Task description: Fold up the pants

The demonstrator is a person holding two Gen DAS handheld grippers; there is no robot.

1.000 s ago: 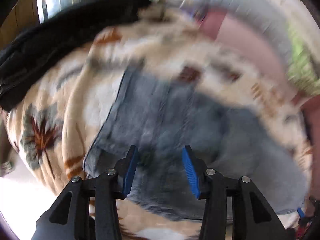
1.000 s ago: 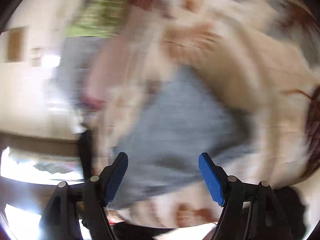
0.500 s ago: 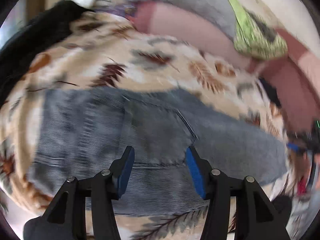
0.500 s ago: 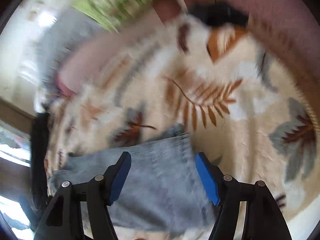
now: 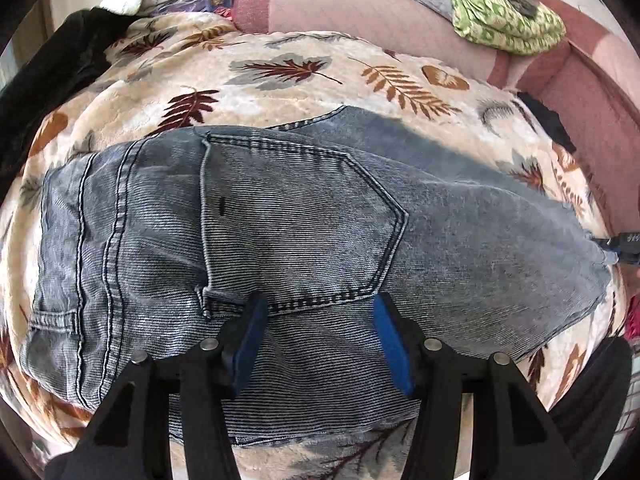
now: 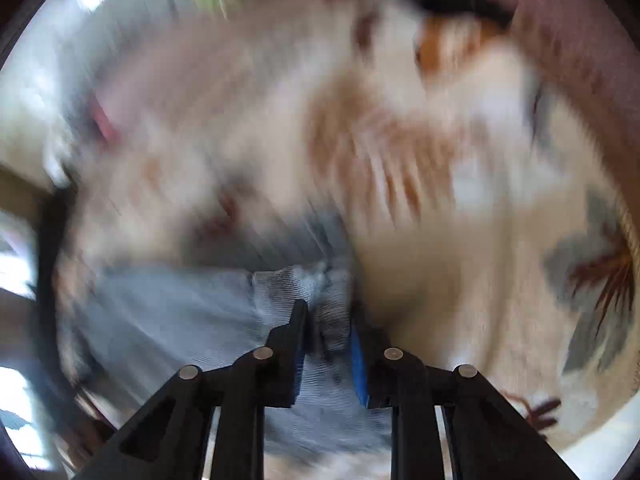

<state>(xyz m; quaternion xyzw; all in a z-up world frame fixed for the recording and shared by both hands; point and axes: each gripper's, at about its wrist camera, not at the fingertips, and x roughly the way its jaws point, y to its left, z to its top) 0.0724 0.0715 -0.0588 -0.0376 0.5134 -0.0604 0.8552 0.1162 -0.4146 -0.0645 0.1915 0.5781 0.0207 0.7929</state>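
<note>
Leaf-print blanket (image 5: 304,92) covers a pink sofa (image 5: 360,12), with a black garment (image 5: 48,80) at its left end and a green cloth (image 5: 508,16) on the backrest. On the blanket lie the pants (image 5: 280,232) — grey-blue denim, waistband to the left, back pocket up, what looks like the legs running off to the right.

Left hand-held gripper (image 5: 318,336) hovers over the pants just below the pocket, released, its blue pads apart with nothing between them. At the far right edge of its view the hem meets the tip of the other tool.

Right hand-held gripper (image 6: 326,348) is clenched on a bunch of denim at the hem; its view is heavily blurred, so the exact hold is unclear.

Progress, as I judge it: the pants seem already doubled leg on leg and laid flat, though that is hard to confirm. Carrying the hem across to the waistband remains — and perhaps one fold more.
</note>
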